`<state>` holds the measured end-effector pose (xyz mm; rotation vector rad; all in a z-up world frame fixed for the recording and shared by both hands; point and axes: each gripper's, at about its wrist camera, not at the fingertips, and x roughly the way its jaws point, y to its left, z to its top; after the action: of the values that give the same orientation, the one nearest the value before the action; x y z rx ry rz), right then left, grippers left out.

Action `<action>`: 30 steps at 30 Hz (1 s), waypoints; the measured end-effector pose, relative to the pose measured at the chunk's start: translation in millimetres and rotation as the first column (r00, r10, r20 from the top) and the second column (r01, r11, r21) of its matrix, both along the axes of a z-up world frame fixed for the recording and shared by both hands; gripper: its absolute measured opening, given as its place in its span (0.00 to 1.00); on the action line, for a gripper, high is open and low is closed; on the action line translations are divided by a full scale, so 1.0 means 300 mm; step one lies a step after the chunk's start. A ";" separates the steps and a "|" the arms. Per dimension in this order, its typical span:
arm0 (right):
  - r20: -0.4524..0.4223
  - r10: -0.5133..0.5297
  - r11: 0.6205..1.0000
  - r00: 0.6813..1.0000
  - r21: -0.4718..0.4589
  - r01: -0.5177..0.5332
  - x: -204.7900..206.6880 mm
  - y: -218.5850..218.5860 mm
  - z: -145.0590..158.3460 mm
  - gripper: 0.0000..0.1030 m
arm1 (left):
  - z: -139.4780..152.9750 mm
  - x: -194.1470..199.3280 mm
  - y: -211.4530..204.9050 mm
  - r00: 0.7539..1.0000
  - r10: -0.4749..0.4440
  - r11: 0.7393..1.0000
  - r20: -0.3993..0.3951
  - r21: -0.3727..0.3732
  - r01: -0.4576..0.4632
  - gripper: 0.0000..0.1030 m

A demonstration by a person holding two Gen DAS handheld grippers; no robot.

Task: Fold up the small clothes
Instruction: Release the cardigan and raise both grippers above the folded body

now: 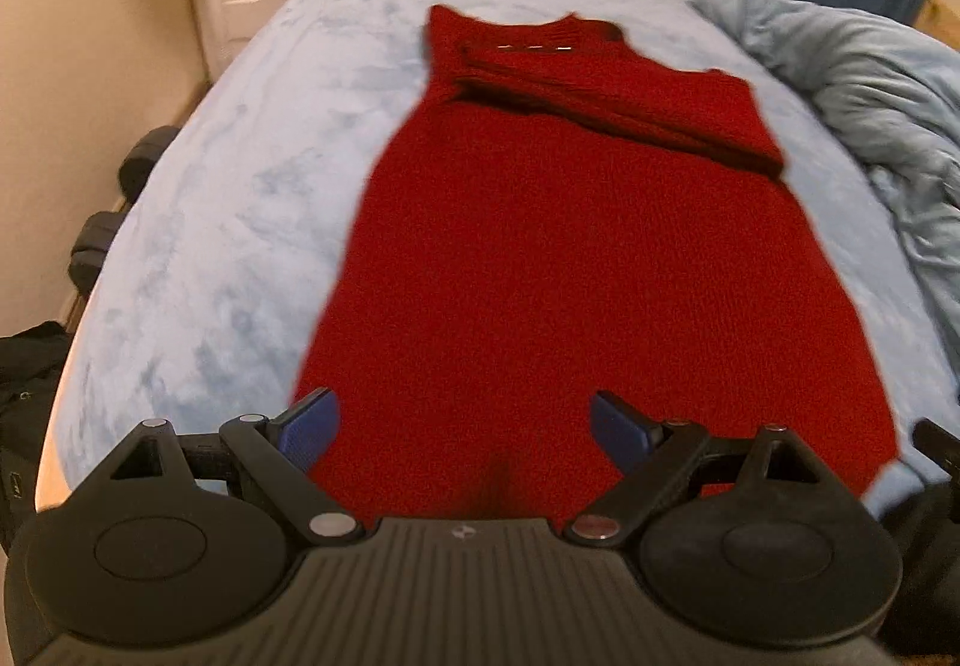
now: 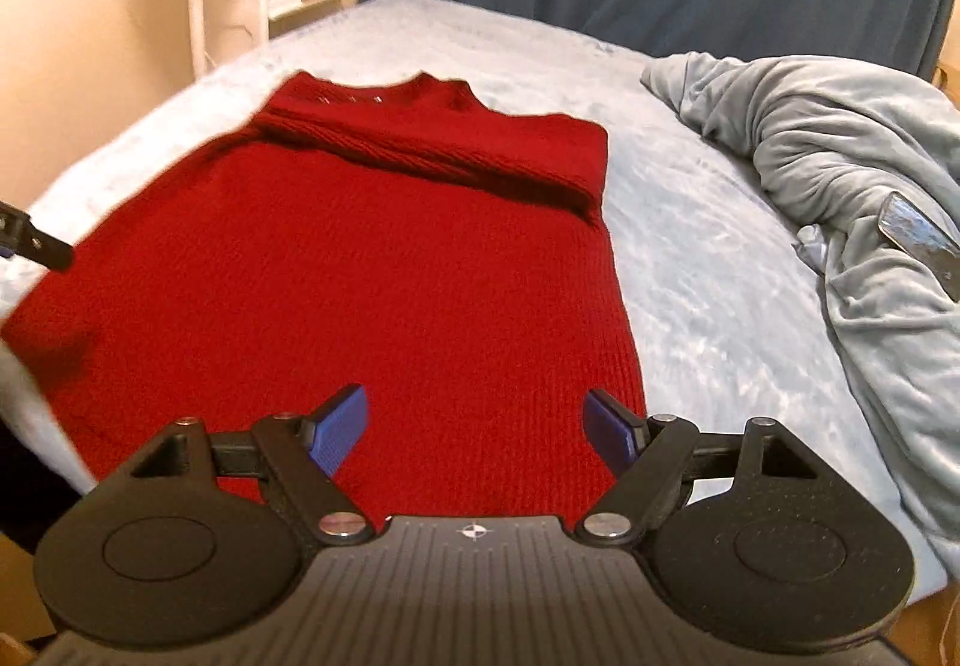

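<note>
Red knitted sweater (image 1: 540,258) lies flat on the light blue plush bed (image 1: 210,246), its long axis running away from the cameras, collar at the far end, sleeves folded across the chest. Left hand-held gripper (image 1: 465,435) and right hand-held gripper (image 2: 474,429) hang above its near hem, both with jaws apart and holding nothing.

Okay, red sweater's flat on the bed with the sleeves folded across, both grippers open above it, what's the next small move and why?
Probably lower both grippers to the near hem. The red sweater lies flat on the bed, sleeves already folded across its chest. The left gripper and the right gripper are open and hold nothing, so gripping the hem corners would likely let the bottom fold toward the collar.
</note>
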<state>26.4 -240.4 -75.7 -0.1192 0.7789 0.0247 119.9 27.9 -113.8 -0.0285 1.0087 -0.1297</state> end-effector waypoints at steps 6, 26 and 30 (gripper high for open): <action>0.022 -0.053 0.996 0.998 0.069 0.051 -0.106 0.015 0.045 0.78 | 0.053 -0.138 -0.061 0.995 -0.062 0.997 0.073 0.056 0.058 0.91; -0.007 -0.073 0.995 0.997 0.063 0.073 -0.113 -0.014 0.009 0.78 | 0.043 -0.135 -0.023 0.996 0.001 0.995 0.094 0.100 -0.010 0.91; -0.040 -0.098 0.995 0.994 0.016 0.099 -0.063 -0.062 -0.047 0.78 | -0.022 -0.056 0.010 0.998 0.041 0.991 0.049 0.129 -0.047 0.91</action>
<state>7.6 -258.9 -89.8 -0.0636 0.8224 -0.0595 103.1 31.0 -120.5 0.0712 0.9677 -0.0242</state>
